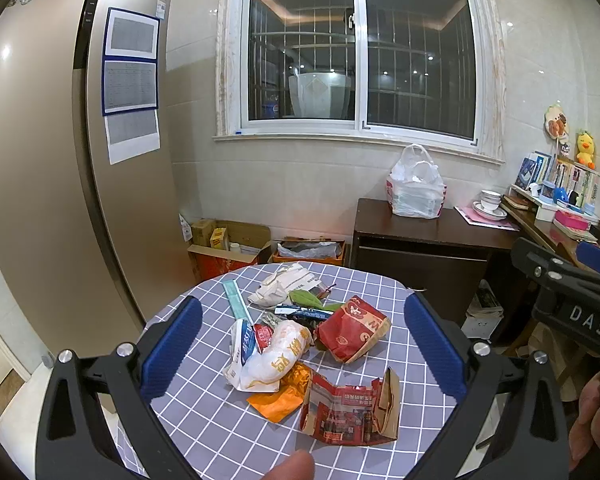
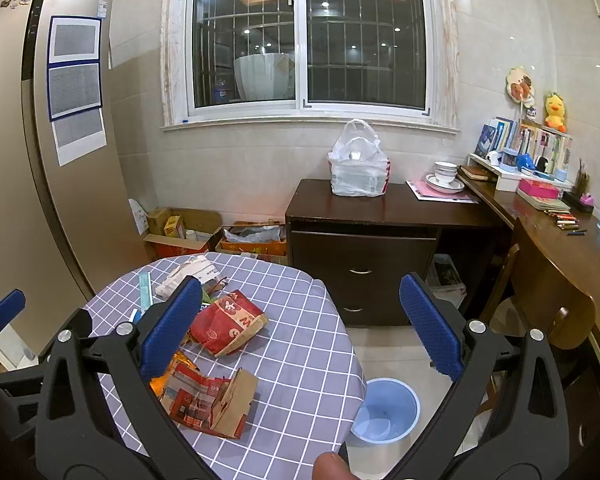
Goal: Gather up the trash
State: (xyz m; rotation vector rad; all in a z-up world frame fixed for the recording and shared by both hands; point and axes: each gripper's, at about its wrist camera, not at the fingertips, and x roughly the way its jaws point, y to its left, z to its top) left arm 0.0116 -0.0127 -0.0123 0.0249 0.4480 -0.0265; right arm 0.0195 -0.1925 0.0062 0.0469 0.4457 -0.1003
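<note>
A heap of trash lies on the round table with the grey checked cloth (image 1: pixel 228 432): a red paper bag (image 1: pixel 352 330), a flattened red and brown bag (image 1: pixel 352 412), an orange wrapper (image 1: pixel 280 394), a white wrapper (image 1: pixel 276 356) and crumpled white paper (image 1: pixel 284 284). My left gripper (image 1: pixel 300 348) is open above the heap, holding nothing. My right gripper (image 2: pixel 300 328) is open over the table's right side, also holding nothing. The red paper bag (image 2: pixel 226 322) and the flattened bag (image 2: pixel 208 404) show beside its left finger. A blue bin (image 2: pixel 384 410) stands on the floor to the table's right.
A gold fridge (image 1: pixel 40 184) stands left of the table. Cardboard boxes (image 1: pixel 228 248) sit on the floor under the window. A dark cabinet (image 2: pixel 364 248) with a white plastic bag (image 2: pixel 358 168) stands behind, and a wooden desk (image 2: pixel 560 240) and chair (image 2: pixel 548 304) are at the right.
</note>
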